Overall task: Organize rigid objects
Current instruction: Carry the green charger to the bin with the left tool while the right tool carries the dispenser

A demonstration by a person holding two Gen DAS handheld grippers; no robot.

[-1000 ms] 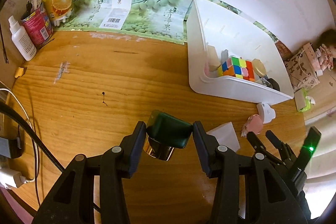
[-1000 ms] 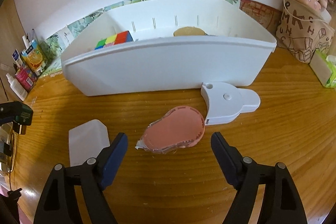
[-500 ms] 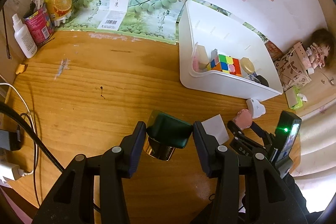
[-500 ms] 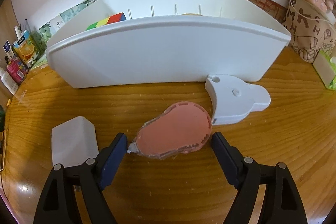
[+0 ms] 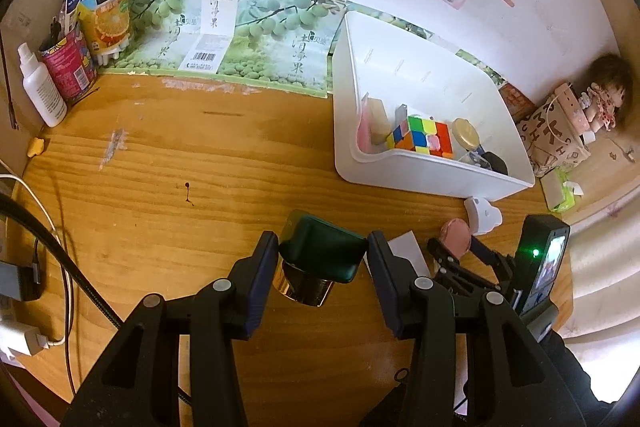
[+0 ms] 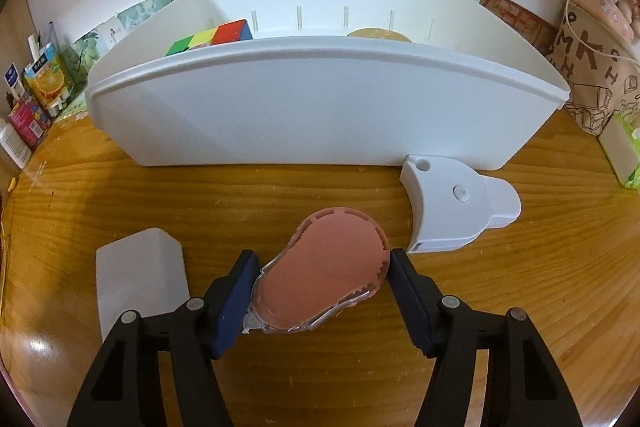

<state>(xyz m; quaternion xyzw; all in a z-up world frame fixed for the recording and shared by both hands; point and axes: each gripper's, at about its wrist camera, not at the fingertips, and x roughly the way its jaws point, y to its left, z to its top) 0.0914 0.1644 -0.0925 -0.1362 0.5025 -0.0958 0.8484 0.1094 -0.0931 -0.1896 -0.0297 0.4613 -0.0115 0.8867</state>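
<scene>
My left gripper (image 5: 322, 259) is shut on a dark green bottle with a gold base (image 5: 320, 261) and holds it above the wooden table. My right gripper (image 6: 322, 281) has closed around a pink correction-tape dispenser (image 6: 324, 275) lying on the table; both pads touch its sides. The dispenser also shows in the left wrist view (image 5: 455, 231). A white bin (image 6: 320, 107) stands just behind it, holding a colour cube (image 5: 420, 137), a round gold-lidded jar (image 5: 465, 135) and other small items.
A white plastic dispenser (image 6: 452, 211) lies right of the pink one, against the bin. A translucent white cap (image 6: 140, 279) lies to the left. Bottles and cartons (image 5: 68, 59) stand at the far left corner. Cables (image 5: 36, 259) run along the left edge. A patterned bag (image 6: 592, 67) is at right.
My right gripper moved forward over the pink dispenser and its jaws closed onto it. My left gripper rose and pulled back with the green bottle.
</scene>
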